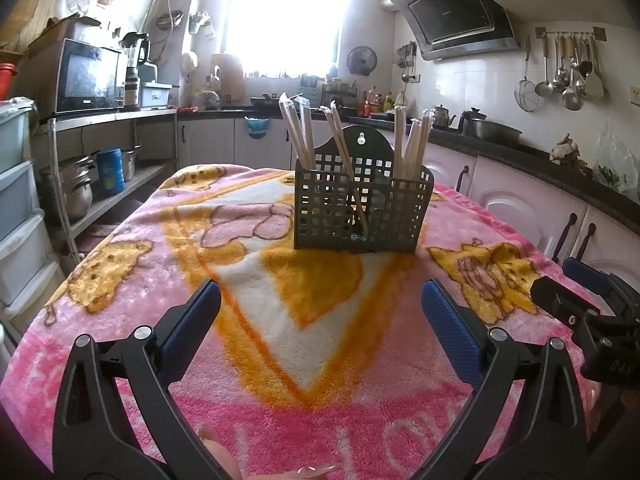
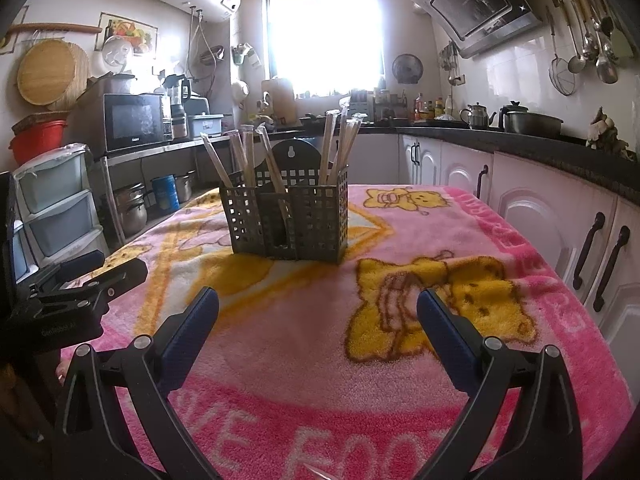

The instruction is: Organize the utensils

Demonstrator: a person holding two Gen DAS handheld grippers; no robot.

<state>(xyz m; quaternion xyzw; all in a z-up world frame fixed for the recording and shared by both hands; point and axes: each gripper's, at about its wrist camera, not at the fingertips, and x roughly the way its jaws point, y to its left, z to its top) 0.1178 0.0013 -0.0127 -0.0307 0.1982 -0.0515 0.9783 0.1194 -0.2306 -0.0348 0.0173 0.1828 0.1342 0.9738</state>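
Left gripper [image 1: 320,312]: hovering low over the blanket, jaws spread wide, gripping nothing, blue pads [image 1: 188,320] facing each other across bare fabric.
Right gripper [image 2: 318,312]: hovering likewise, jaws gaping wide and holding nothing, showing also at the right edge of the left wrist view.
Utensil caddy [image 1: 362,216]: standing upright on the blanket ahead of both grippers, well apart from the fingertips, dark grid walls splitting it into compartments.
Wrapped chopsticks [image 1: 298,128]: leaning up out of the caddy, some in the left compartment, some in the middle, some in the right [image 2: 336,144].
Blanket [image 1: 280,320]: lying pink with yellow bears, covering the table, carrying the caddy.
Kitchen counter [image 2: 540,148]: running along the right, bearing a kettle and a pot.
Window [image 2: 324,28]: glaring bright behind the caddy.
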